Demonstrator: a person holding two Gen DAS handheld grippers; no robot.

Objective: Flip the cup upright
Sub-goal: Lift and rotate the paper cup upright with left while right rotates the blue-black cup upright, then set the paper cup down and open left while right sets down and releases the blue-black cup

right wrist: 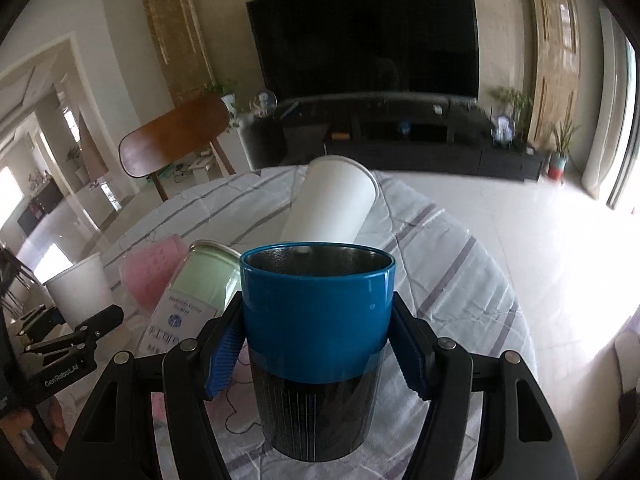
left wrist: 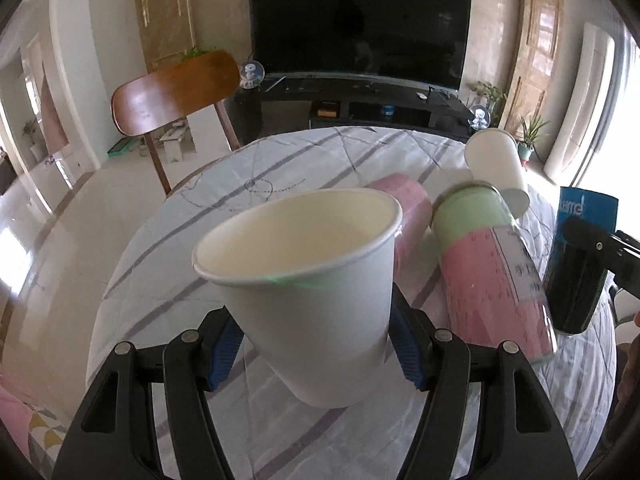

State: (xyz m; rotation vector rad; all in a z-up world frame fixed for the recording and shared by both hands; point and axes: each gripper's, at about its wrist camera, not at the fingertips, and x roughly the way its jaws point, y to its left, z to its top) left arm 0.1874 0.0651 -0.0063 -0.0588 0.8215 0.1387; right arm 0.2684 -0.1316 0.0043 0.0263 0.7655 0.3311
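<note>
My left gripper (left wrist: 316, 340) is shut on a white paper cup (left wrist: 308, 280), held mouth up and slightly tilted above the round table (left wrist: 168, 280). My right gripper (right wrist: 316, 352) is shut on a blue and black metal cup (right wrist: 316, 320), held mouth up. In the left wrist view that blue cup (left wrist: 576, 272) and a right finger (left wrist: 600, 244) show at the right edge. In the right wrist view the paper cup (right wrist: 80, 292) and the left gripper's fingers (right wrist: 96, 324) show at the left. A second white paper cup (right wrist: 336, 204) lies on its side behind.
A green and pink can (left wrist: 488, 268) and a pink cup (left wrist: 408, 212) lie on the striped cloth between the grippers. A wooden chair (left wrist: 172, 92) stands at the table's far left. A TV (left wrist: 356, 28) on a dark stand is behind.
</note>
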